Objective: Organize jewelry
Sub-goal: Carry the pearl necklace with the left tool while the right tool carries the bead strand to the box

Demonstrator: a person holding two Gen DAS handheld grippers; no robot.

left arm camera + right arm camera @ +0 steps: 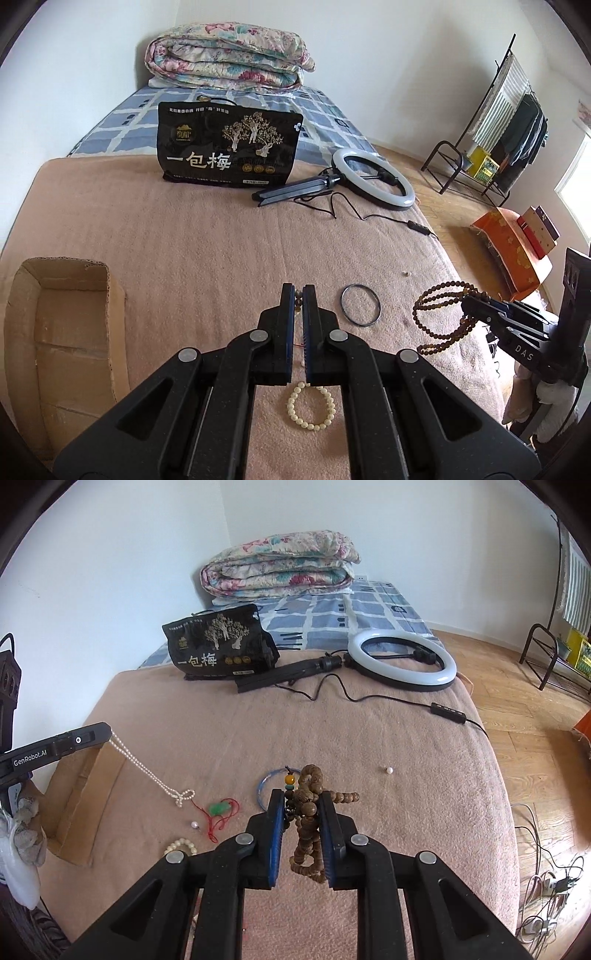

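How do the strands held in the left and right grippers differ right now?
The pearl necklace is white with tiny beads; the brown bead strand is dark with large wooden beads. The necklace trails from the left gripper down to the blanket; the brown strand hangs bunched in loops in the right gripper. Both are clamped.

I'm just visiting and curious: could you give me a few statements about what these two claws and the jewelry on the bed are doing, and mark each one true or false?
1. The right claw grips a brown bead strand. True.
2. The left claw holds the green pendant. False: it holds a white pearl string; the pendant lies on the blanket.
3. The cardboard box holds several bracelets. False: none show inside it.
4. A cream bead bracelet lies on the blanket. True.
5. The ring light stands upright. False: it lies flat.
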